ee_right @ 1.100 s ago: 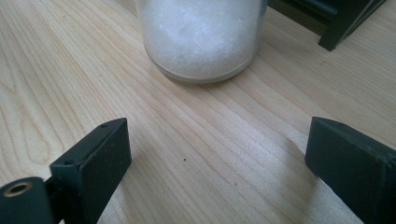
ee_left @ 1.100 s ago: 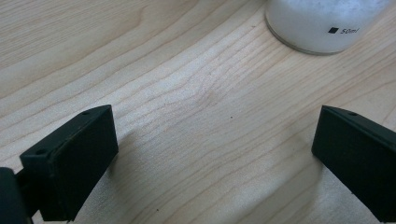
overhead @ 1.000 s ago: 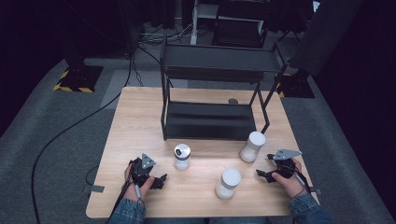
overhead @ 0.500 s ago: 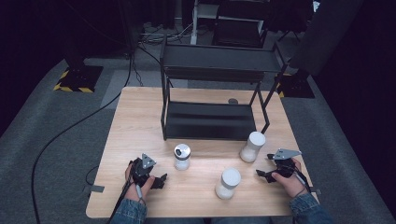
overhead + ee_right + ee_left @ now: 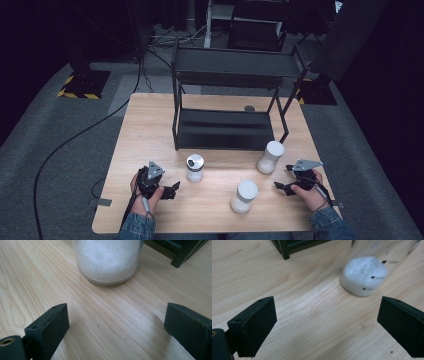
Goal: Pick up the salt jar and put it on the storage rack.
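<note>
On the near half of the wooden table (image 5: 150, 115) stood three clear jars of white powder. Just ahead of the left gripper (image 5: 172, 189) stood the left jar (image 5: 194, 168), upright, its open mouth showing dark from above; in the left gripper view it appeared beyond the jaws, blurred, with white powder in its lower part and small black marks down its side. That gripper's jaws were spread wide over bare wood, nothing between them, after easing in a touch within the last second. Near the right gripper (image 5: 280, 186) stood the right jar (image 5: 270, 157), upright and white-topped, just in front of the rack's near right leg; in the right gripper view a jar packed with white grains rose close ahead of the jaws, which were likewise released, wide apart over bare wood and clear of the glass. Between the two grippers, nearest the table's front edge, stood the middle jar (image 5: 244, 196), apart from both.

Behind the jars a black two-tier metal rack (image 5: 225, 127) stood on the table, its lower shelf just above the wood. A small round grey object (image 5: 249, 108) lay behind the rack. A black cable (image 5: 75, 140) ran across the grey carpet at the left.
</note>
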Available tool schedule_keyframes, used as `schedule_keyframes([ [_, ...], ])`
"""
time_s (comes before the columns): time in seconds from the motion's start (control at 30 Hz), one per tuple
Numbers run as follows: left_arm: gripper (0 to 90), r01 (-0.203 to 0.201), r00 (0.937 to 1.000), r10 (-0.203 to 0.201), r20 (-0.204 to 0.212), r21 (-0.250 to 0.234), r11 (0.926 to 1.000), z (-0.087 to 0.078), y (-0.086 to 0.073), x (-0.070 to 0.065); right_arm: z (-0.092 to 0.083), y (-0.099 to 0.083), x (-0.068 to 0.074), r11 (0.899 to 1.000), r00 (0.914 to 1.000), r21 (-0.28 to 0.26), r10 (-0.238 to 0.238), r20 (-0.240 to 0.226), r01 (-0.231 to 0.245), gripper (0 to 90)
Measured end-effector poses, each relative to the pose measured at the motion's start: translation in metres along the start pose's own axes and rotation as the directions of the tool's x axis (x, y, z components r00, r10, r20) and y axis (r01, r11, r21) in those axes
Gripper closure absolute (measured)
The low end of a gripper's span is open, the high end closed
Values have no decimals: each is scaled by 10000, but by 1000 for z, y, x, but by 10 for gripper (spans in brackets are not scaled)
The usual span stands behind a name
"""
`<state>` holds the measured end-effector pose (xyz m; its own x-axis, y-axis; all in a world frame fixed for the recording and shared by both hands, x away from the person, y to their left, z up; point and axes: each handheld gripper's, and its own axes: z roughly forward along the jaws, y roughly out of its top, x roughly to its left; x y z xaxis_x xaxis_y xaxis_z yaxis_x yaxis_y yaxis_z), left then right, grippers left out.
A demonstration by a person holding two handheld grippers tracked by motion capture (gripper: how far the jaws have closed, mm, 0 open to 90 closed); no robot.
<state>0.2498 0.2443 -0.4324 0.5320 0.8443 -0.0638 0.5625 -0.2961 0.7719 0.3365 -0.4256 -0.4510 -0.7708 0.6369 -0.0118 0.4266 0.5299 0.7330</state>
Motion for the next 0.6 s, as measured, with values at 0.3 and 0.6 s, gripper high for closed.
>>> schedule_keyframes([
  [0.3, 24, -89, 9997, 109, 203, -930, 9956, -11, -3, -1, 0, 0, 0, 10000, 10000, 0, 0, 0, 0, 59],
  [0.6, 18, -241, 9986, 327, 415, -1928, 9809, -16, -9, -2, 0, 0, 0, 10000, 10000, -1, 11, -16, -11, 58],
])
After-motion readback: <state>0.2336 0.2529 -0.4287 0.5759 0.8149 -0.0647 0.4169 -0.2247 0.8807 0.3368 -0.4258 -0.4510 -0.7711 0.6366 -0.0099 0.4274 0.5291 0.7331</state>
